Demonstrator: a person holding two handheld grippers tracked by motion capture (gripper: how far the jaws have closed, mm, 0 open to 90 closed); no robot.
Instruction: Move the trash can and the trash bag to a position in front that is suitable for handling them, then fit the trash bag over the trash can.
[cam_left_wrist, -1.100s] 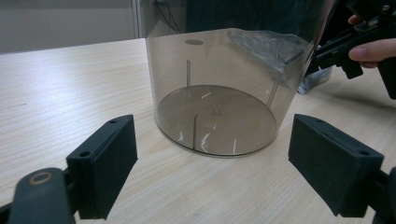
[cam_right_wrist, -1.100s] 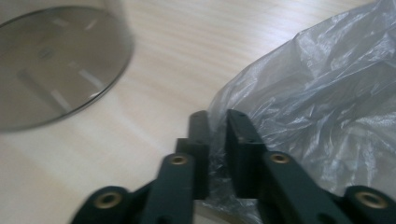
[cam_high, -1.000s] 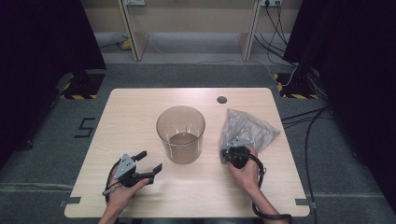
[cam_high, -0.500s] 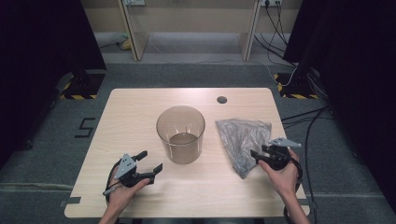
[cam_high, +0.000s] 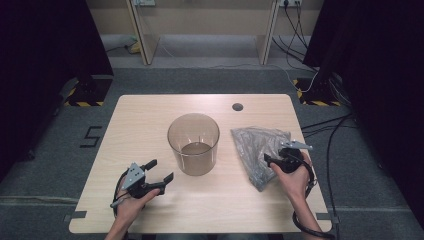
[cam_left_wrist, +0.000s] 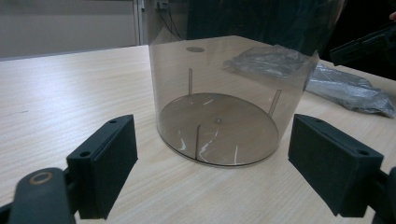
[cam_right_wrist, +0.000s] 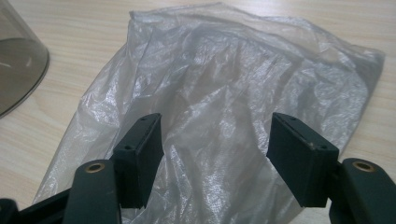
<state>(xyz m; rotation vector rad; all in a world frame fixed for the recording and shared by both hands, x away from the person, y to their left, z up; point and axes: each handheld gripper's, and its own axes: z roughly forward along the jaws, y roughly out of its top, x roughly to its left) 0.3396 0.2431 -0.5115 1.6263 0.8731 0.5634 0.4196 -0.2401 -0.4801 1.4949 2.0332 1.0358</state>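
Right tongs (cam_high: 274, 161) spread wide, jaws just been opening, poised over crumpled clear plastic bag (cam_high: 257, 147); nothing pinched btwn pads. Bag flat on tabletop (cam_high: 150, 115), right of brown see-thru bucket (cam_high: 193, 144) at centre, near but apart. Left tongs (cam_high: 160, 172) also spread, empty, aimed at bucket from near-left, not touching.

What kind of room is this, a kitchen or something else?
Probably a lab or test room, not a kitchen: a plain wooden table stands on grey carpet, black curtains hang at both sides, and cables trail over the floor.
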